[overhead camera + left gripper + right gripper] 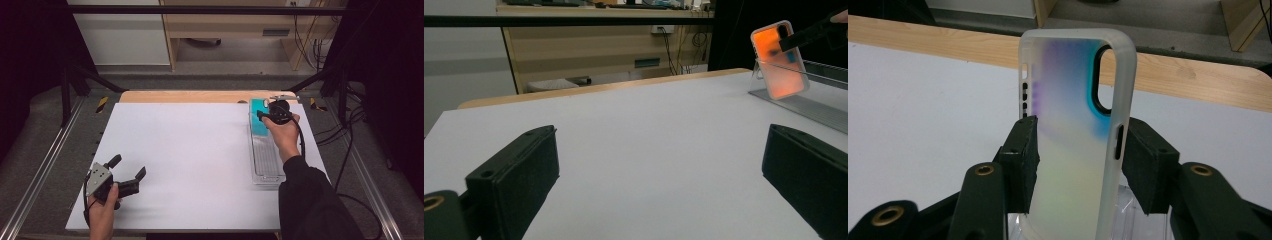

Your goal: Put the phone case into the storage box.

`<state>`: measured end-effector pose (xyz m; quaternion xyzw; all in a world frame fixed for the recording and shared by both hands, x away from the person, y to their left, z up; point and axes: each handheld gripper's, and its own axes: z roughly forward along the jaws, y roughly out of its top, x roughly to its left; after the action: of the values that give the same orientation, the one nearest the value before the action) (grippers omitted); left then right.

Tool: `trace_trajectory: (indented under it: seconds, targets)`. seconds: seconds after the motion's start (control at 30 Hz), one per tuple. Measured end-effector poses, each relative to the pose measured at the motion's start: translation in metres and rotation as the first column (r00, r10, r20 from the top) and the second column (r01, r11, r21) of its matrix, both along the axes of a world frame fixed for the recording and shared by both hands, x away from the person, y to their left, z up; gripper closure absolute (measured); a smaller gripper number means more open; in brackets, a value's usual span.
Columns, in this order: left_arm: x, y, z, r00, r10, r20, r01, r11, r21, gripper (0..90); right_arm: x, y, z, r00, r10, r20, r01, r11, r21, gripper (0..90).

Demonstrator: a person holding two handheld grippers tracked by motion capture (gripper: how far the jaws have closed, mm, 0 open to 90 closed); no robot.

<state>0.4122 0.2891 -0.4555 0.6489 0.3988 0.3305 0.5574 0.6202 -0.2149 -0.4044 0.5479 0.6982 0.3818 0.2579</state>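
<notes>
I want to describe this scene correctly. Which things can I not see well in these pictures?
- Bottom end of the phone case: right gripper view, cut off by the lower edge and hidden by the jaws.
- Whether the right gripper pads press the case: the right pad seems apart; the left cannot be told.
- Far end of the clear tray: high view, covered by the right hand.
- Left gripper: open, nothing between its jaws.

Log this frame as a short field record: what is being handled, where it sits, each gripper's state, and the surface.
item: phone case, translucent, with a camera cutout near its top
place: standing on end at the far end of a clear tray, leaning back
right gripper: jaws either side of the case; the left pad looks to touch its edge, a gap shows at the right pad
left gripper: open, nothing between its jaws, low over the near left of the table
surface: white table
</notes>
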Motion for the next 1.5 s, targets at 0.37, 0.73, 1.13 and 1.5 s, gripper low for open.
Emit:
trace_trajectory:
  seconds: [0.37,0.73,1.13,1.5]
  targets:
    - [-0.001,0.000,0.000,1.0000,-0.002,0.003,0.002,1.0000,-0.002,1.5,0.005,0.002,0.001,1.0000,-0.006,-0.004,0.005,0.9996,-0.026,47.7]
    - [-0.001,0.001,0.001,1.0000,0.005,0.005,-0.005,1.0000,-0.002,1.5,0.010,0.004,0.003,0.9999,-0.009,-0.011,0.008,0.9994,-0.035,45.2]
    - [-0.001,0.003,0.001,1.0000,0.005,0.007,-0.005,1.0000,-0.008,1.5,0.012,0.003,0.003,0.9999,-0.011,-0.010,0.010,0.9994,-0.032,41.4]
    - [-0.002,0.003,0.002,0.9999,0.006,0.011,-0.006,1.0000,-0.006,1.5,0.016,0.005,0.005,0.9999,0.003,-0.010,-0.004,0.9993,-0.038,35.3]
